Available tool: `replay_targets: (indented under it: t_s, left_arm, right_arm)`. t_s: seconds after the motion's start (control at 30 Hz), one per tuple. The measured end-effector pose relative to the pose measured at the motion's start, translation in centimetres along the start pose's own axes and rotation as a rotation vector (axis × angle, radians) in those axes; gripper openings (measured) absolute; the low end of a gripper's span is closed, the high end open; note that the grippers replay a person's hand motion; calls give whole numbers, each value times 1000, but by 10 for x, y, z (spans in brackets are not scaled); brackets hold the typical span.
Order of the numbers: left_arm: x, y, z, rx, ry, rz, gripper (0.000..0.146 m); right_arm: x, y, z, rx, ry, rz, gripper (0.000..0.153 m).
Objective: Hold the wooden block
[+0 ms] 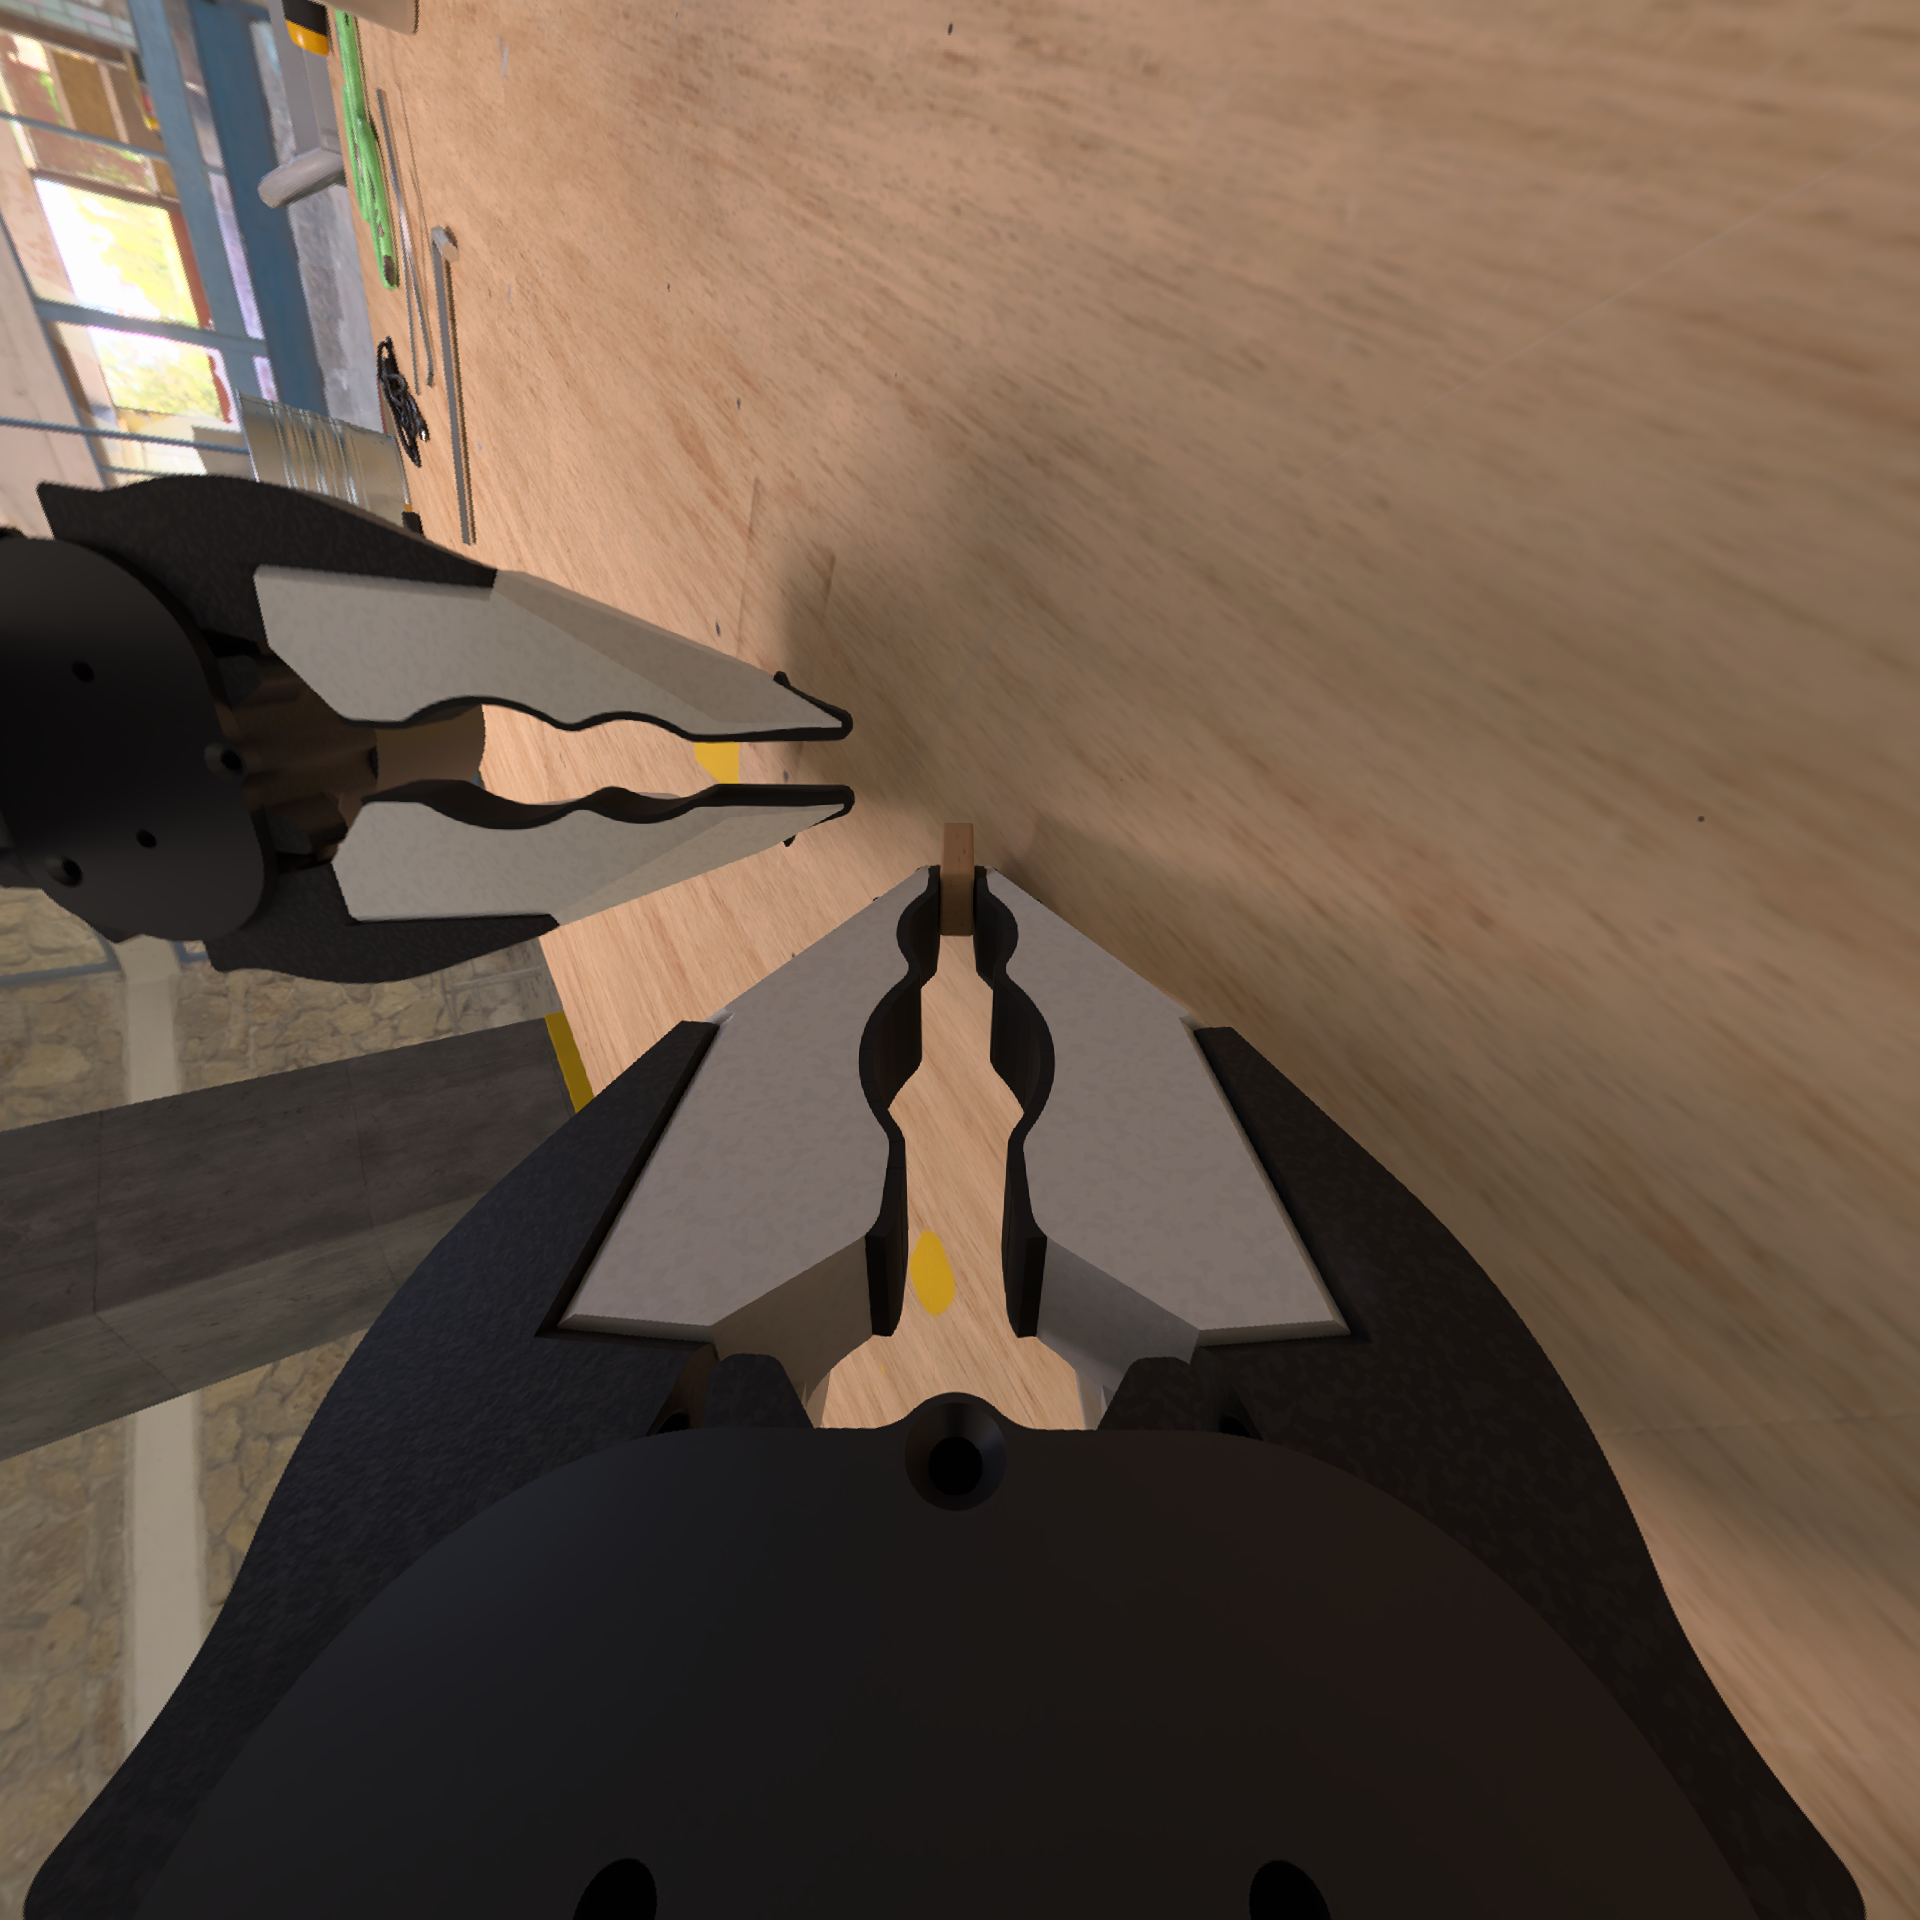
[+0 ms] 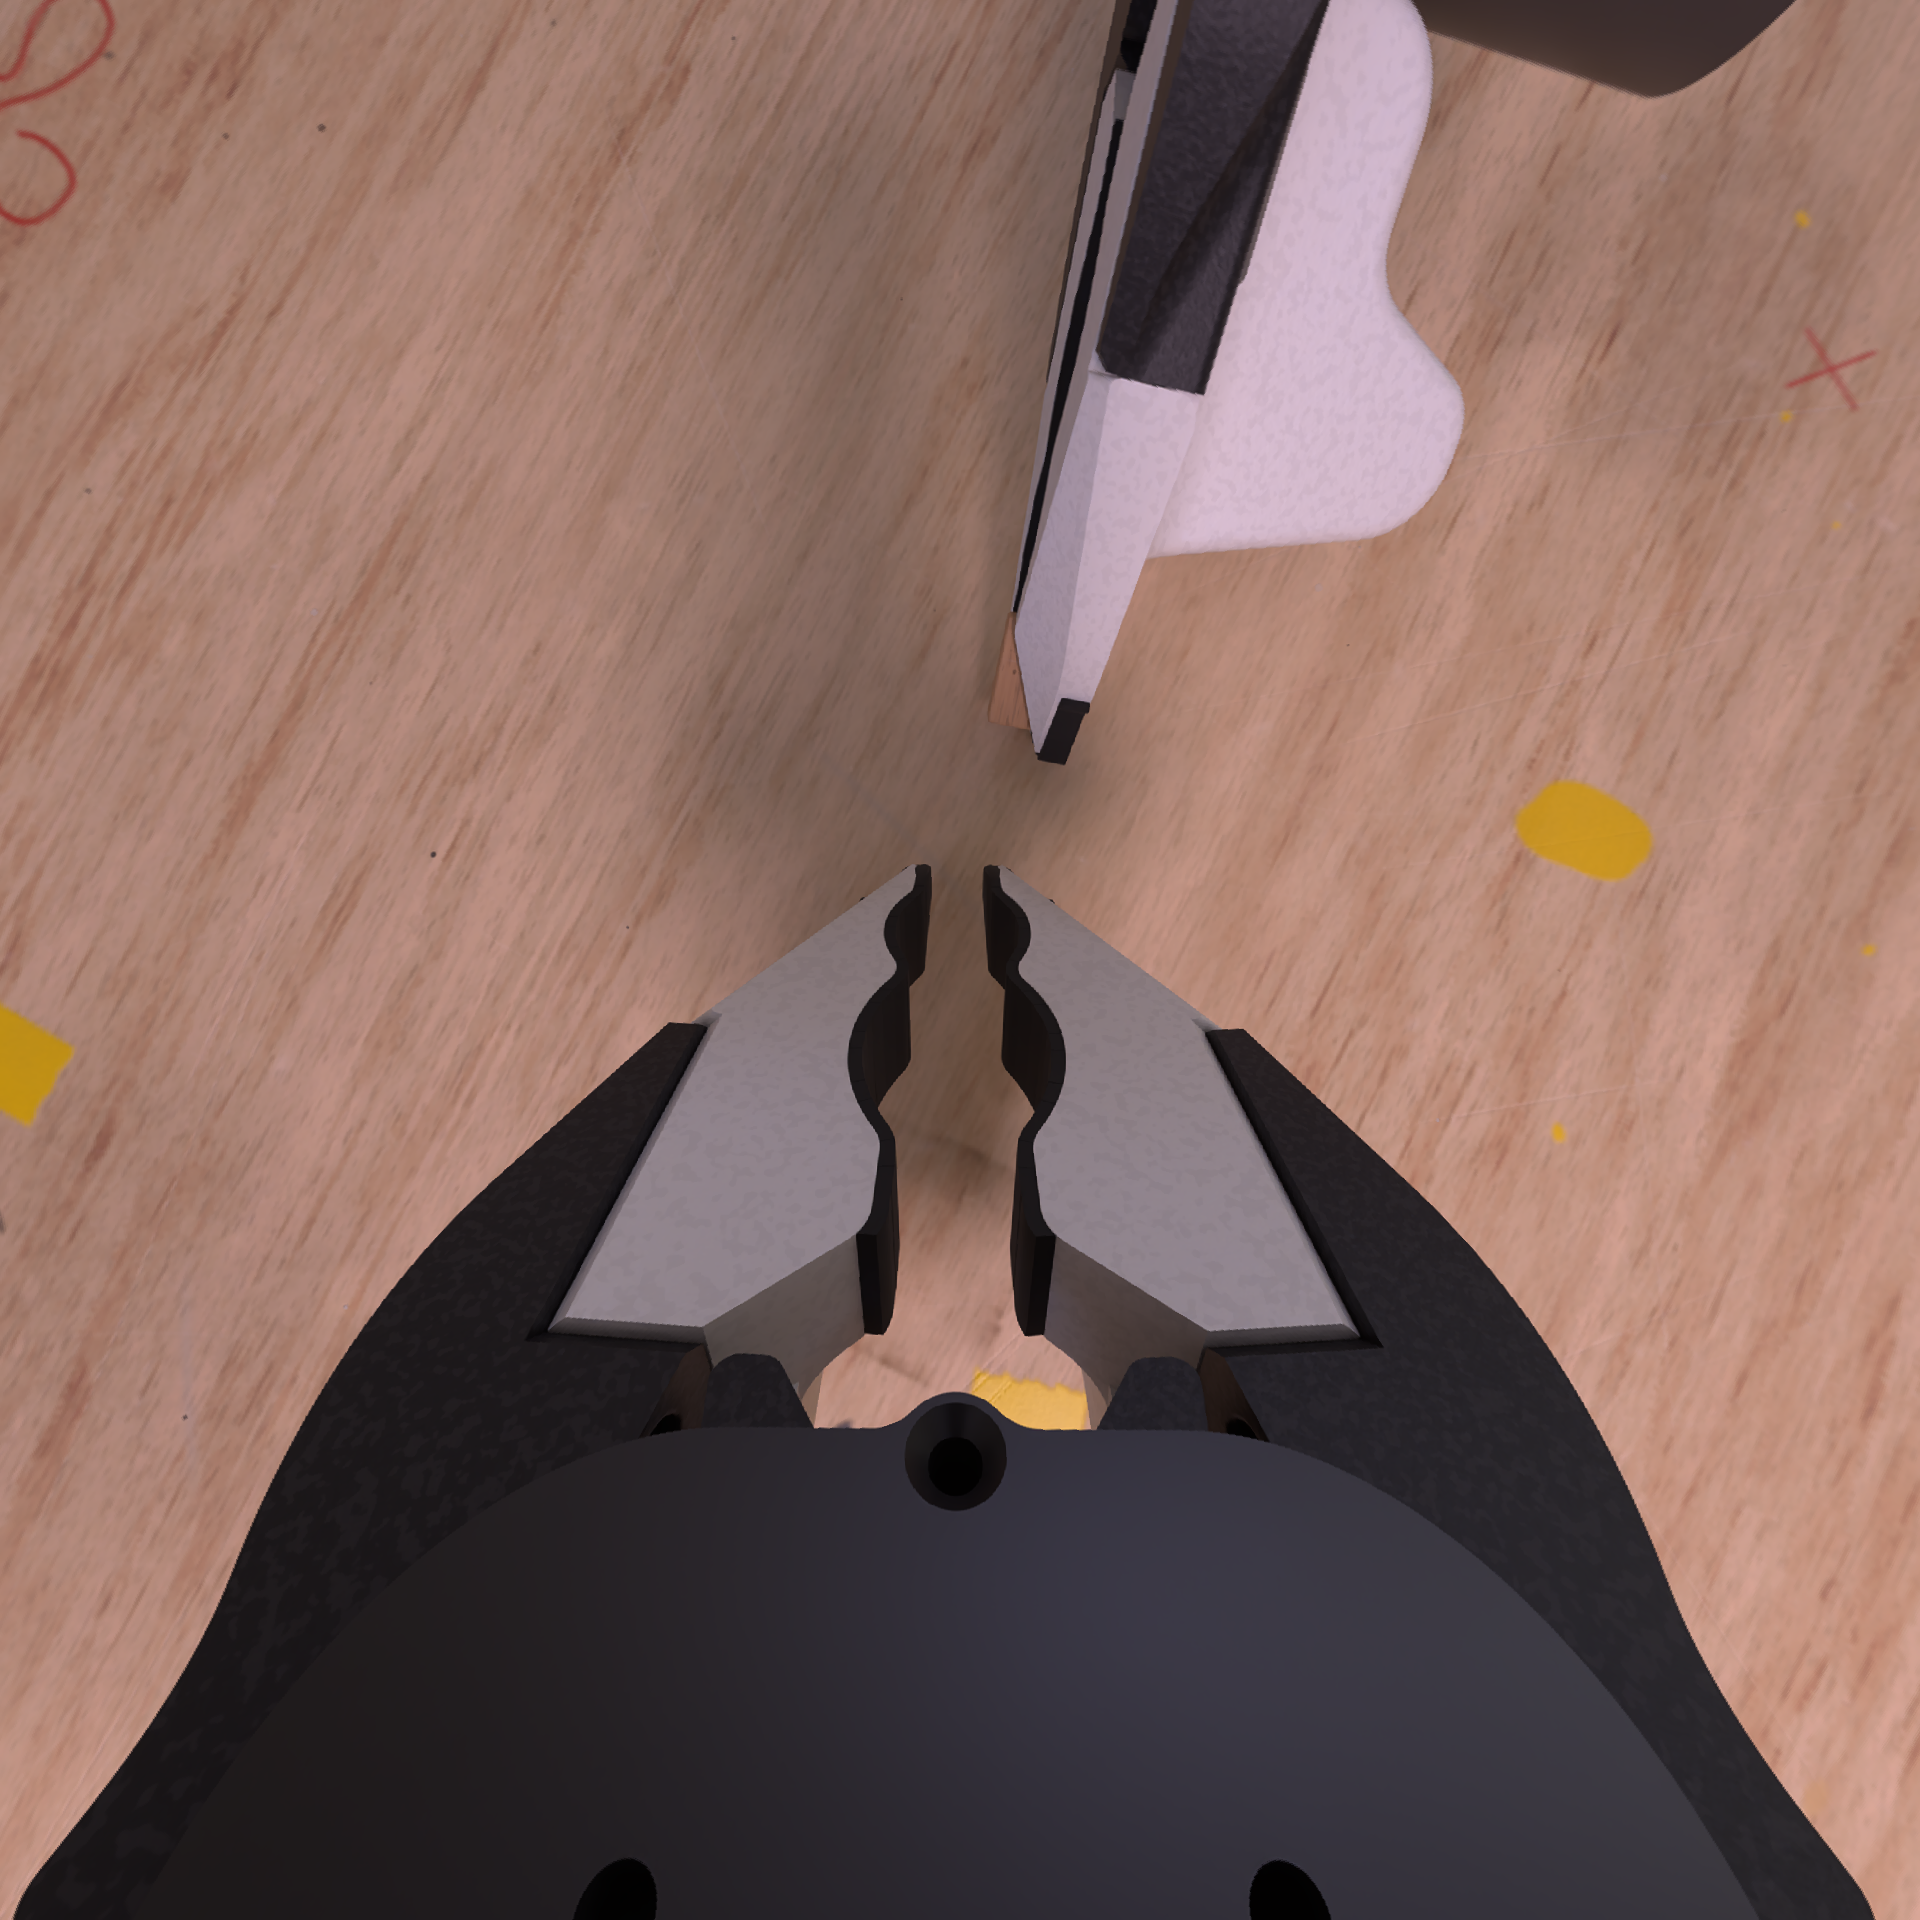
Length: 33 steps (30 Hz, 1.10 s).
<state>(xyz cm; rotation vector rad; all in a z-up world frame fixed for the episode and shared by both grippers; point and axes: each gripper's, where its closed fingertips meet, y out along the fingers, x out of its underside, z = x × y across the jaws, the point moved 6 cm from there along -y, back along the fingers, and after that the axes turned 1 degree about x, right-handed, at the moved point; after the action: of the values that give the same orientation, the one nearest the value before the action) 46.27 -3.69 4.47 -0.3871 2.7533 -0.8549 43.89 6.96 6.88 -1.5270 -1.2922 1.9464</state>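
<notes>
Firmly the left claw (image 1: 957, 871) pinches the wooden block (image 1: 957, 878); the right claw (image 2: 957, 871) hangs nearby, empty, slightly parted.

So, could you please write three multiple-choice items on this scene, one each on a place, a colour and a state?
1. Where is the block?
A. Between the left gripper's fingertips
B. Lying loose on the table
C. In the right gripper

2. What colour are the paint blotches on the table?
A. Blue
B. Yellow
C. White

3. What is the right gripper doing?
A. Gripping the block
B. Gripping a tool
C. Holding nothing

Answers: 1 A, its fingertips pinch the block. 2 B, the blotches are yellow. 3 C, its narrow gap shows only table.
</notes>
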Motion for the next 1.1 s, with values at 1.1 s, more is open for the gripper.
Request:
replay_targets:
  t_s: [1.1]
  left_arm:
    - [3, 2, 1, -28, -16, -9, 5]
  right_arm:
    - [0, 5, 3, -15, 322, -5, 10]
